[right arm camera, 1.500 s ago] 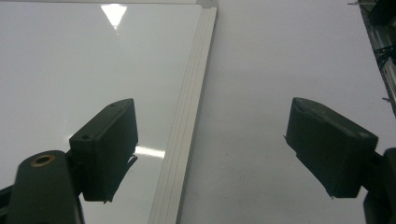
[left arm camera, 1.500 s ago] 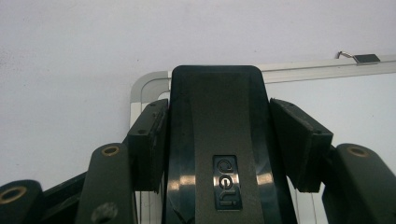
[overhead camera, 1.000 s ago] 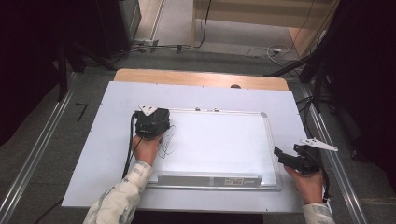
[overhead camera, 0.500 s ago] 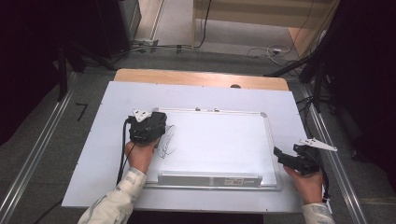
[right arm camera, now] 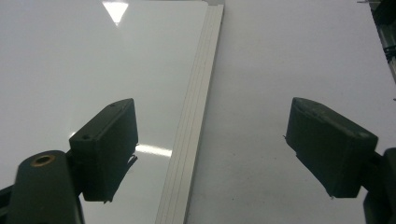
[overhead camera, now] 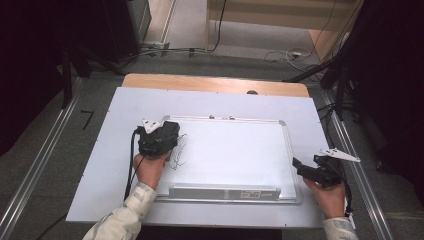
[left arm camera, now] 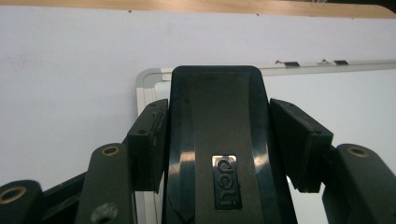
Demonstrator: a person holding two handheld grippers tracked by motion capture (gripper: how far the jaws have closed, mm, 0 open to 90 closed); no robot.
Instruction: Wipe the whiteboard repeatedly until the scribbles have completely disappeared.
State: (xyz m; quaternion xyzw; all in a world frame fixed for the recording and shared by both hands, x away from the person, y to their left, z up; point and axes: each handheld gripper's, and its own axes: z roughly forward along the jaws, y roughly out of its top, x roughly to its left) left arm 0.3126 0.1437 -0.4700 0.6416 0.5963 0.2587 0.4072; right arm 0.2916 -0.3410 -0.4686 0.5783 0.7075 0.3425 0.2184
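Observation:
A white whiteboard (overhead camera: 235,150) with a silver frame lies flat on the table. Thin black scribbles (overhead camera: 180,152) mark its left part. My left gripper (overhead camera: 161,134) sits over the board's left edge, right by the scribbles, shut on a black eraser (left arm camera: 219,140) with a "deli" badge. The eraser stands between the jaws, pointing at the board's far left corner (left arm camera: 145,77). My right gripper (overhead camera: 301,168) rests low by the board's right edge. In the right gripper view it (right arm camera: 210,130) is open, straddling the frame strip (right arm camera: 194,121) with nothing between its jaws.
The board lies on a white sheet (overhead camera: 120,115) covering a wooden table (overhead camera: 210,84). A silver pen tray (overhead camera: 225,192) runs along the board's near edge. Metal rails (overhead camera: 40,165) flank the table, and cables (overhead camera: 190,50) trail on the floor behind.
My left gripper with the eraser has slid a little toward the person and sideways over the scribbles. The right gripper has stayed put.

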